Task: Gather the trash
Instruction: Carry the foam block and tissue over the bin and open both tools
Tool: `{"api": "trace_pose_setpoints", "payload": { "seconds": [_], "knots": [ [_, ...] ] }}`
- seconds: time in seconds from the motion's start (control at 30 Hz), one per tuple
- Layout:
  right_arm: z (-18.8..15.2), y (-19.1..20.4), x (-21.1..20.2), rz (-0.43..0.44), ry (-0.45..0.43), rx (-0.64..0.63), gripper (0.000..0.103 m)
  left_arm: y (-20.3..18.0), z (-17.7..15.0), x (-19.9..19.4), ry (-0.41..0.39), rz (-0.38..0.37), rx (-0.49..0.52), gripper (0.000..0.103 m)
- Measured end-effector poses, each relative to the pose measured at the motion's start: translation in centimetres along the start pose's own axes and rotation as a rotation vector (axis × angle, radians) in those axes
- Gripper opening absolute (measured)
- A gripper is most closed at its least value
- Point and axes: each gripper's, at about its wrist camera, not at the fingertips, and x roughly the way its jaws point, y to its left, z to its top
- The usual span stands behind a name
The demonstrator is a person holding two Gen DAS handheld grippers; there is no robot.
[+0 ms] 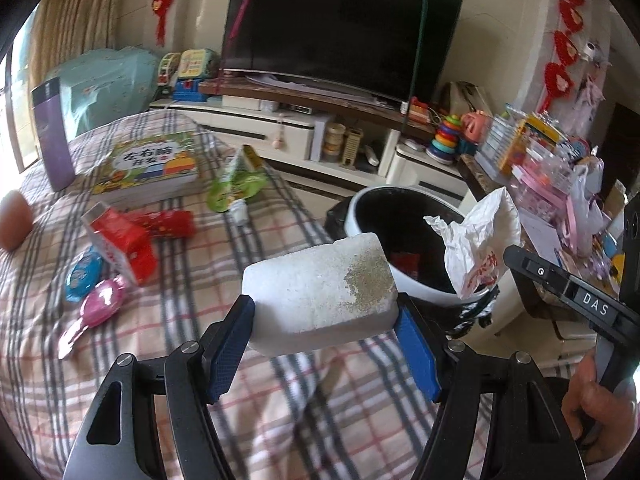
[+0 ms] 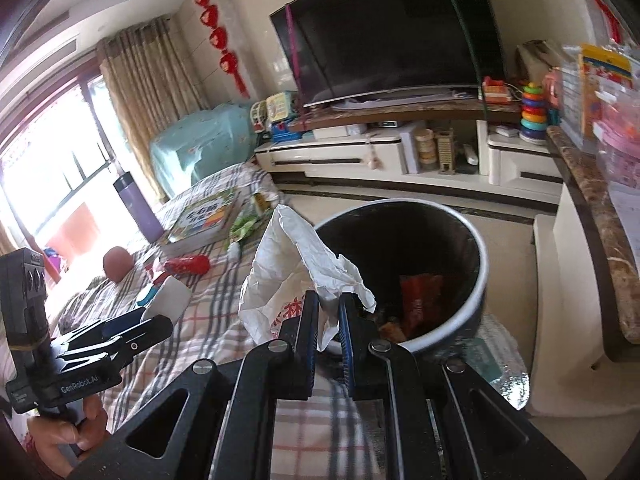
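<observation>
Foam block and crumpled bag held at the bin's rim, ready to drop.

The left tool point(image 1: 325, 322) pinches a white foam block point(image 1: 320, 292) by its two short ends at lower centre of the left view; it looks light, stiff and crumbly, so the end grip suits it. The right tool point(image 2: 329, 312), pressed nearly together, nips a corner of a crumpled white plastic bag point(image 2: 288, 268), limp and slippery, likely to cling to the pads. Both hang just beside the round bin point(image 2: 478, 280), which has red wrappers inside. More litter lies at left on the checked bed point(image 1: 240, 392): a red carton point(image 1: 124, 244), a green pouch point(image 1: 236, 188), and pink and blue wrappers. The book point(image 1: 152, 168) and purple flask point(image 1: 52, 136) are not trash. The bag partly overhangs the bin mouth.
</observation>
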Motion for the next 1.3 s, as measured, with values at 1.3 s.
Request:
{"api": "trace_pose_setpoints", "payload": {
  "seconds": [1.3],
  "knots": [
    [1.7, -6.5, 0.8, -0.069, 0.01, 0.092, 0.01, -7.4, 4.2, 8.3, 0.054, -0.075, 0.137, 0.069]
  ]
}}
